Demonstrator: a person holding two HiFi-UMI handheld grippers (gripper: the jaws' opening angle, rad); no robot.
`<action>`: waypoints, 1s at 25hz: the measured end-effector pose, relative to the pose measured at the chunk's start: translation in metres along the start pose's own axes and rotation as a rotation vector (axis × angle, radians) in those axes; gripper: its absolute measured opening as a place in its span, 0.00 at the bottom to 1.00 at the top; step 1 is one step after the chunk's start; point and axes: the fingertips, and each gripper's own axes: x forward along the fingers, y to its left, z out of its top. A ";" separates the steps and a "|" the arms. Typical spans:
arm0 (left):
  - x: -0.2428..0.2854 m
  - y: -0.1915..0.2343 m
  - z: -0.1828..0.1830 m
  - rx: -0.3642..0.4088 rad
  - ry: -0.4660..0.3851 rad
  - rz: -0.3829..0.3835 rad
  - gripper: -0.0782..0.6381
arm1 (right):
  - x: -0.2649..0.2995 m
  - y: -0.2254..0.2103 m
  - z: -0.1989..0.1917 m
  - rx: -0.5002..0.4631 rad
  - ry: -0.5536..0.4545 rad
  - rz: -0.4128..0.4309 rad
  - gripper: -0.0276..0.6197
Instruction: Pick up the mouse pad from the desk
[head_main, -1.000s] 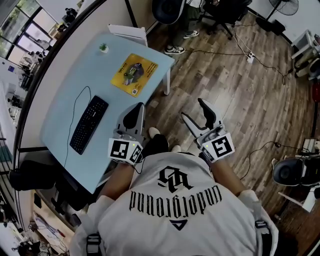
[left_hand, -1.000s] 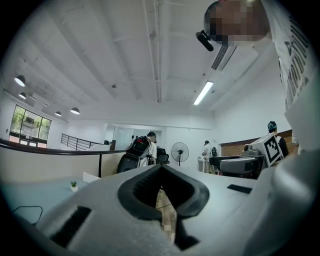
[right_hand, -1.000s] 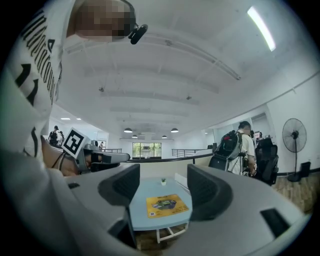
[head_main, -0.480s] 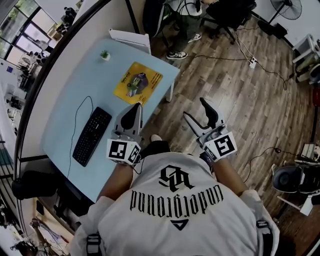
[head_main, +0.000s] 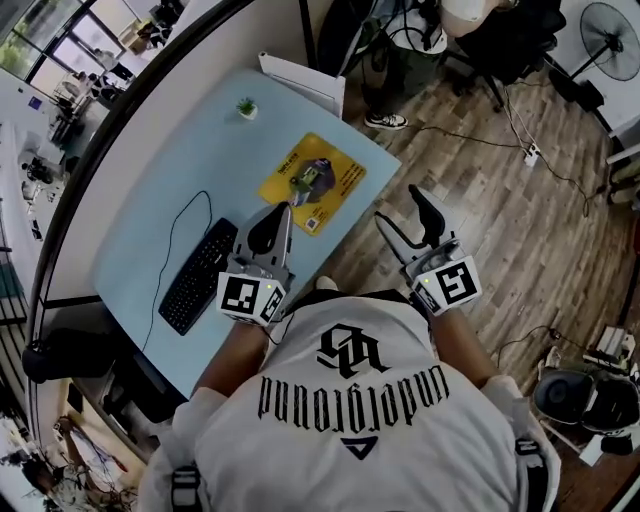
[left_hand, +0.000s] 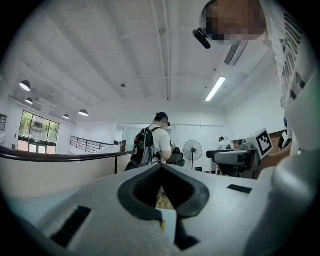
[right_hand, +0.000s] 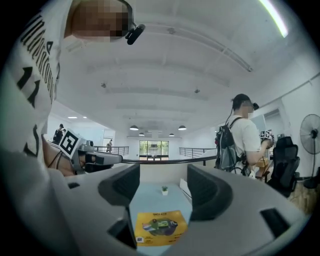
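The left hand-held gripper (head_main: 284, 212) has come nearer the mouse pad (head_main: 313, 183).

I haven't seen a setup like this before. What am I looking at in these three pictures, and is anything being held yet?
There is no robot here. A person holds a pair of hand-operated tongs in each hand. The top-down picture comes from a camera on the person's head. The other two come from cameras riding on each pair of tongs, looking along its jaws. On the light blue desk lie a yellow mouse pad, a black keyboard and a small potted plant. The left tongs are shut with nothing in them. The right tongs are open, and their own view shows the mouse pad some way ahead between the jaws. Nothing is held.
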 end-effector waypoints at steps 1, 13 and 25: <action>-0.001 0.008 0.001 0.000 0.001 0.014 0.12 | 0.011 0.003 0.001 -0.001 -0.001 0.017 0.50; -0.010 0.065 0.004 -0.017 -0.012 0.235 0.12 | 0.101 0.013 -0.005 0.017 0.007 0.245 0.51; 0.010 0.077 0.012 -0.056 -0.014 0.503 0.12 | 0.161 -0.021 -0.011 -0.001 0.045 0.532 0.53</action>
